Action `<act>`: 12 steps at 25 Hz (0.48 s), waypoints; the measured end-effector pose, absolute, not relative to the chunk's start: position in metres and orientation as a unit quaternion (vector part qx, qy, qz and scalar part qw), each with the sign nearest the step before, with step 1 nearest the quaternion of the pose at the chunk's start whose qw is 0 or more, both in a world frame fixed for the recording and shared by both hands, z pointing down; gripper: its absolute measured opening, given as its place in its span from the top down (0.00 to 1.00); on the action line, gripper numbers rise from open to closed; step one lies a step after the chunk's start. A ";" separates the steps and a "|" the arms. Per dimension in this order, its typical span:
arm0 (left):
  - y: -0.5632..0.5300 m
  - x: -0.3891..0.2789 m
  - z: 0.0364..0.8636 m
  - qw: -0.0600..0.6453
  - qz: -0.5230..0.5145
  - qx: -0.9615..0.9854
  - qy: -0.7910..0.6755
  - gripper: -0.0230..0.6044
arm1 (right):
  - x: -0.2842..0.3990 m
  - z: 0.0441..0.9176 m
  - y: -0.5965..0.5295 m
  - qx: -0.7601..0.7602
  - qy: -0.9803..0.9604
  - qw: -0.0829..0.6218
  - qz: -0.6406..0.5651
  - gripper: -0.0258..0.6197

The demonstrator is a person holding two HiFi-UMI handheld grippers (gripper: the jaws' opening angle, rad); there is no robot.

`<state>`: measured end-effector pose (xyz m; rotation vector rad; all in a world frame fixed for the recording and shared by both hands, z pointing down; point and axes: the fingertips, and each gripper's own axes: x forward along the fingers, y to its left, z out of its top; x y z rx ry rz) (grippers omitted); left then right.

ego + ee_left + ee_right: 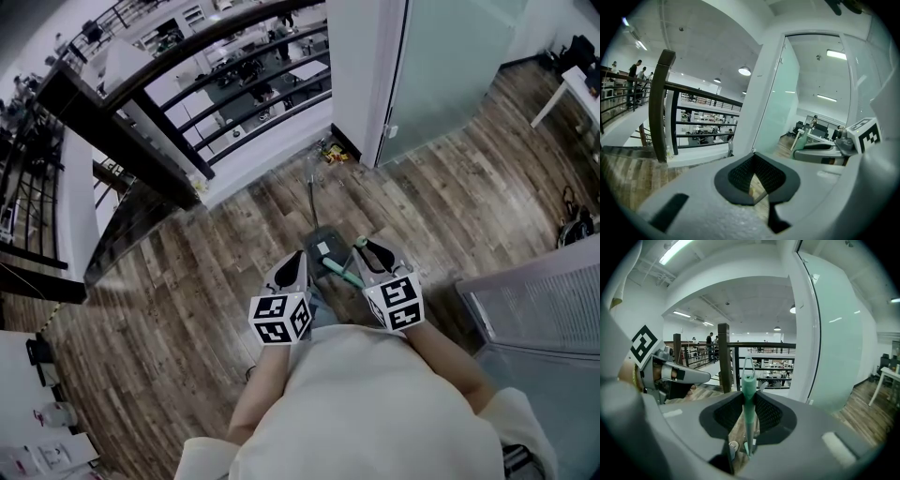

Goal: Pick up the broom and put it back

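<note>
My right gripper (362, 247) is shut on the green broom handle (340, 273). In the right gripper view the handle (748, 399) stands upright between the pads (765, 412), its hang loop above the jaws and its lower end running down toward the wooden floor. My left gripper (299, 257) hangs beside it to the left, jaws together with nothing between them; in its own view the pads (740, 174) meet at the tips. The broom's head is hidden.
A grey dustpan (323, 247) with a thin upright handle (312, 187) sits on the floor just ahead of the grippers. Beyond are a dark railing (178, 141), a white pillar (361, 66), a glass door (450, 66) and small clutter (330, 152) at the wall base. A grey cabinet (544, 305) stands at the right.
</note>
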<state>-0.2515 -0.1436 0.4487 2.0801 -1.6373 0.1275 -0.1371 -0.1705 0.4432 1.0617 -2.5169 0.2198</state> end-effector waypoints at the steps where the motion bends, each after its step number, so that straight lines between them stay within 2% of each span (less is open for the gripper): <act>1: -0.144 -0.250 0.449 0.243 0.046 0.762 -0.599 0.96 | -0.135 0.444 -0.171 0.381 -0.899 0.199 0.079 0.82; 12: -0.137 -0.226 0.445 0.247 0.043 0.776 -0.579 0.95 | -0.108 0.437 -0.160 0.410 -0.888 0.185 0.092 0.82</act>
